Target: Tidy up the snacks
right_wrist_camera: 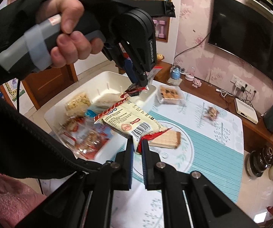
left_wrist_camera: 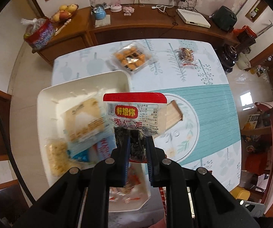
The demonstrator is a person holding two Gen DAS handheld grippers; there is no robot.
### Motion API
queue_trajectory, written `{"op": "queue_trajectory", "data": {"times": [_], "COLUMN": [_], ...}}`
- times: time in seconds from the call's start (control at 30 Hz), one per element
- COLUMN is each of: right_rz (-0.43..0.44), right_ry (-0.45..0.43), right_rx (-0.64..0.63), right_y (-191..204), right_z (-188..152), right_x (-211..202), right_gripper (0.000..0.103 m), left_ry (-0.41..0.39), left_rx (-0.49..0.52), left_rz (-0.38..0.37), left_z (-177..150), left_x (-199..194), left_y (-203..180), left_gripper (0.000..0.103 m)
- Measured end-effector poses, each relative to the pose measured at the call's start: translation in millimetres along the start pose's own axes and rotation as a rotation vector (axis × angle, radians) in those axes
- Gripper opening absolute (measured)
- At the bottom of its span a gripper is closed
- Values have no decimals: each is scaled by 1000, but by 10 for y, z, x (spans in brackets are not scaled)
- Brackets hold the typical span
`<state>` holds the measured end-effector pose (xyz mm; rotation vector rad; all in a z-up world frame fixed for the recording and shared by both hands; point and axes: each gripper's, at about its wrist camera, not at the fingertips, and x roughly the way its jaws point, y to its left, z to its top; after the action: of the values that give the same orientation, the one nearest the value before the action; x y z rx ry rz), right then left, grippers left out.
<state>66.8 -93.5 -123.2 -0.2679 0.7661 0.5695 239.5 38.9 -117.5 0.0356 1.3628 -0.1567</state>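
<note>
Left wrist view shows my left gripper pinching a red-edged seaweed packet by its lower end, hanging above the near corner of the white tray. From the right wrist view, my right gripper is pressed onto the red seam of a pale biscuit pack, lifted just beside the tray's table-side rim. I judge both packets are mid-carry toward the tray; the next move calls for lowering each over a free patch and letting go. Inside the tray already lie a puffed-rice bar, a beige pouch and red-and-clear wrapped sweets. Beyond the tray's far end, on the table, a cracker pack and a small nut bag wait, with a wafer block beside the tray.
</note>
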Motion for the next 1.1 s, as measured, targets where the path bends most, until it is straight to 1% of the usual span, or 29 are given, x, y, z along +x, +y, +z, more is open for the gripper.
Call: {"op": "queue_trajectory", "data": {"times": [0.2, 0.43, 0.57, 0.6, 0.63, 0.7, 0.9, 1.1], "right_rz": [6, -3, -6, -9, -15, -18, -46, -77], "right_ry": [-5, -7, 11, 16, 21, 20, 34, 61], "right_rx": [-4, 18, 41, 45, 51, 69, 125, 205], "right_y": [373, 743, 933, 972, 1015, 1070, 1146, 1045], "right_z": [123, 251, 293, 291, 296, 309, 348, 346], "right_x": [58, 190, 310, 322, 347, 383, 451, 448], "right_gripper": [8, 8, 8, 11, 11, 11, 12, 12], "left_ry": [-23, -53, -71, -77, -82, -89, -143, -192], "left_rx": [0, 1, 5, 7, 10, 17, 71, 137], "left_rz": [-12, -20, -24, -24, -26, -29, -38, -57], "left_z": [-253, -564, -724, -752, -799, -855, -996, -1043], "left_x": [-132, -174, -169, -168, -163, -164, -278, -398], "left_y": [367, 811, 1008, 1045, 1097, 1151, 1221, 1134], "left_gripper": [14, 14, 15, 15, 15, 15, 31, 33]}}
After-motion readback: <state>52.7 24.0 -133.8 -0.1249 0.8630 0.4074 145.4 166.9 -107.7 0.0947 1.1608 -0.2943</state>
